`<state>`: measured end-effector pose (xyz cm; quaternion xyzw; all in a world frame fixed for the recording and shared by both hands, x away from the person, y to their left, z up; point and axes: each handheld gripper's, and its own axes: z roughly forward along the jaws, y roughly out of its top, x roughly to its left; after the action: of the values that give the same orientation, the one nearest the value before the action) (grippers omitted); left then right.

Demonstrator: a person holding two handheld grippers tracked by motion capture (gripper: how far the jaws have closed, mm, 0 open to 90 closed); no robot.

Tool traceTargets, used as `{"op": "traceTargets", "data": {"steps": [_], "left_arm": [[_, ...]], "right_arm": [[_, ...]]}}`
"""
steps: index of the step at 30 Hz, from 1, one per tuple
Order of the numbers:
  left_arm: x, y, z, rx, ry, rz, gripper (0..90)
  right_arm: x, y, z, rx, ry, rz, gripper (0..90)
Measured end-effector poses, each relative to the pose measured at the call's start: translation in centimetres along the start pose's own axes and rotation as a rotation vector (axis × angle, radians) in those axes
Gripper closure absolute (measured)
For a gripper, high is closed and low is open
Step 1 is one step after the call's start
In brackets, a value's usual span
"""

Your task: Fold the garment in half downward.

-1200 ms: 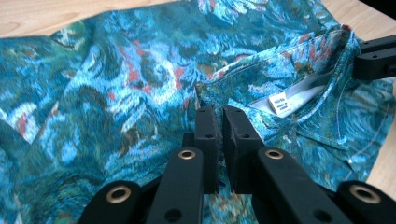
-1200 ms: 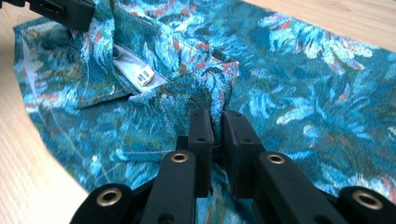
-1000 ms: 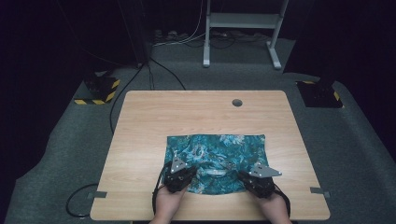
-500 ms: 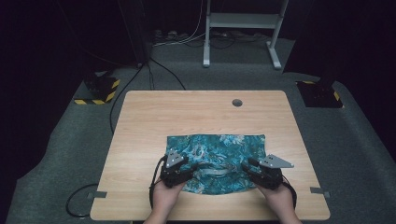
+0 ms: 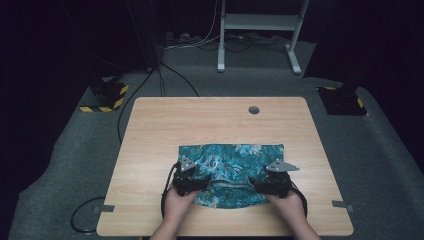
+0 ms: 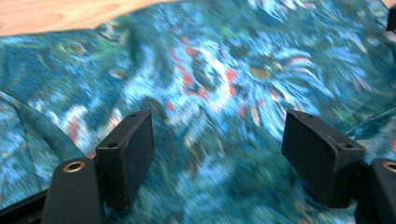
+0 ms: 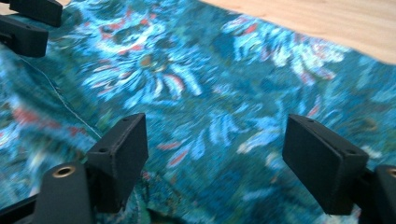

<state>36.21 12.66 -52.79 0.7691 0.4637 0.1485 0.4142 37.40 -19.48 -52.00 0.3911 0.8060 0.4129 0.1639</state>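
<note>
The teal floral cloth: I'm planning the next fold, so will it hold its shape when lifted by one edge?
Probably not. The teal floral cloth lies in soft wrinkles and folds, so it looks thin and floppy and would likely drape. It seems light for its spread. On the smooth wooden table a push would likely bunch it rather than slide it whole.

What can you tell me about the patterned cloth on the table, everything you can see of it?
The cloth is a thin-looking teal fabric printed with pale blue flowers and small red flecks. It lies folded into a rough rectangle on the near half of the wooden table, with soft creases and a stitched hem showing near its front edge. The left gripper and right gripper sit over its front corners; their jaws have just been opening and stand apart, with nothing pinched.
</note>
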Motion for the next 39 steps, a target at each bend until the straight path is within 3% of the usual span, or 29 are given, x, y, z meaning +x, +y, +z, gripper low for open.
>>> {"op": "traceTargets", "data": {"steps": [4, 12, 17, 20, 26, 29, 32, 34, 36, 39], "left_arm": [[-0.5, -1.0, -0.5, 0.024, 0.002, 0.019, 22.4], [0.1, -2.5, -1.3, 0.043, 0.02, -0.003, 20.5], [0.7, -2.9, -2.0, 0.043, 0.029, -0.004, 20.6], [1.1, -2.8, -2.4, 0.044, 0.035, -0.012, 21.1], [1.6, -1.1, -2.8, 0.006, 0.038, -0.016, 18.7], [1.8, 0.2, -1.9, 0.006, -0.017, -0.021, 17.2], [2.3, 1.5, -0.6, 0.022, -0.03, -0.016, 17.1], [3.2, 2.5, 0.2, 0.036, -0.004, -0.024, 17.2], [4.8, 3.3, 0.5, 0.031, 0.009, -0.064, 19.6], [7.0, 3.8, 0.6, 0.037, 0.051, -0.083, 25.8]], "right_arm": [[0.4, -0.9, -0.5, 0.019, 0.01, -0.008, 19.1], [0.9, -2.4, -1.3, 0.061, -0.008, -0.059, 18.1], [0.5, -3.4, -1.4, 0.097, 0.003, -0.037, 16.6], [0.0, -3.9, -1.7, 0.074, 0.023, -0.011, 15.3], [-1.1, -3.1, -3.1, 0.008, 0.015, -0.004, 14.6], [-2.0, -2.5, -3.3, -0.021, 0.013, 0.012, 14.2], [-2.8, -1.9, -2.6, -0.015, 0.011, 0.02, 14.3], [-3.2, -1.4, -2.0, 0.007, -0.002, 0.019, 14.3], [-3.6, -0.9, -1.8, 0.0, -0.007, 0.023, 15.5], [-4.0, -0.4, -1.8, -0.017, -0.012, 0.033, 16.8]]}}
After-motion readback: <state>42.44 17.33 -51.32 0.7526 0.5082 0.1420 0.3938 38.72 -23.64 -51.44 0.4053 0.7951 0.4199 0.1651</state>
